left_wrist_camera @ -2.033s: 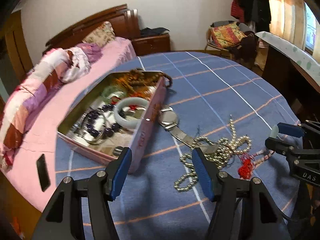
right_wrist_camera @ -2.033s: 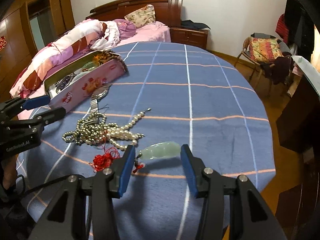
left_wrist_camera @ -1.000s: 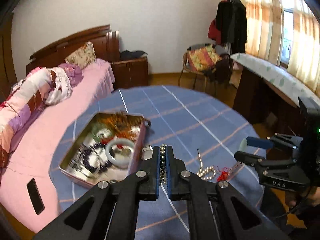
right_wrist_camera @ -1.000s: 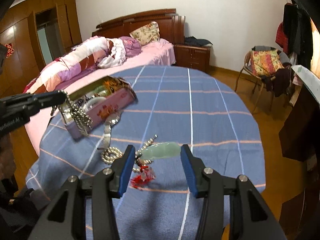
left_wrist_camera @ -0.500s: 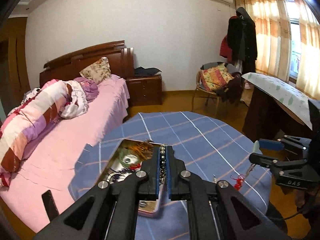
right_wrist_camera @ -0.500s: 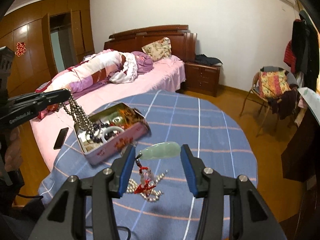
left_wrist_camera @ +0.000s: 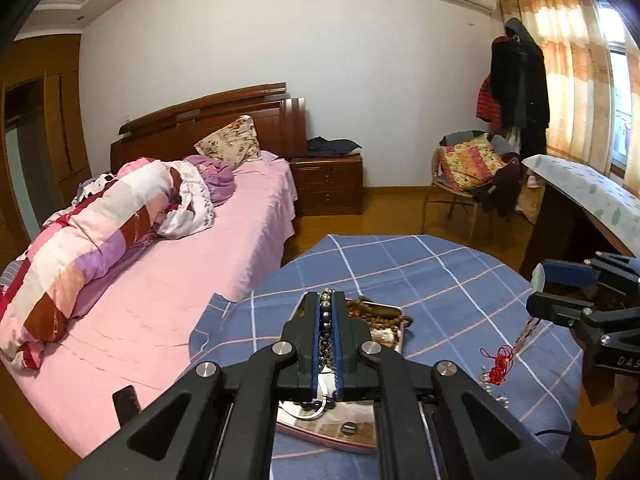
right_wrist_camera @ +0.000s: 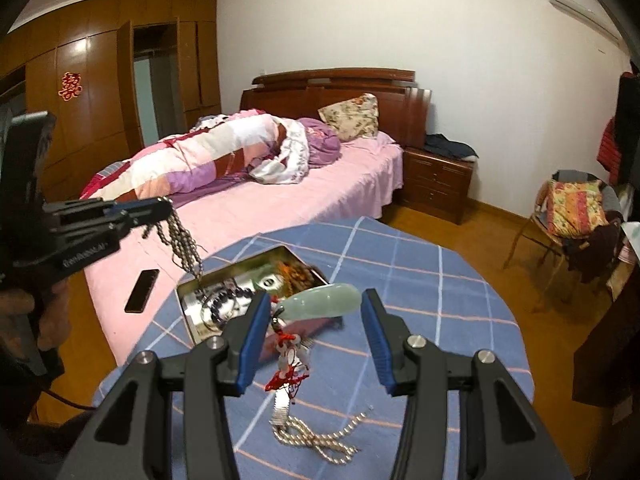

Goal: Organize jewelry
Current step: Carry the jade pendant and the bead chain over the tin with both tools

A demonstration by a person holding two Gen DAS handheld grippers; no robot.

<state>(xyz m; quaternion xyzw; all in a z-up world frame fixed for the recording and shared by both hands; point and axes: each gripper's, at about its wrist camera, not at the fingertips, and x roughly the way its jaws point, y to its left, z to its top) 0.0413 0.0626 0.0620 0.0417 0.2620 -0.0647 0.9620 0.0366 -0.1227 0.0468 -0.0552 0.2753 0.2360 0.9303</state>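
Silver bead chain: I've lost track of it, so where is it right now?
In the right wrist view, the silver bead chain hangs from the shut left hand-held gripper at the left, its lower end trailing into the open pink metal jewelry tin.

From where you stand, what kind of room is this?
A lived-in bedroom, most likely in a home: a pink-sheeted bed with a wooden headboard, a nightstand beside it, and built-in wooden wardrobes along the wall.
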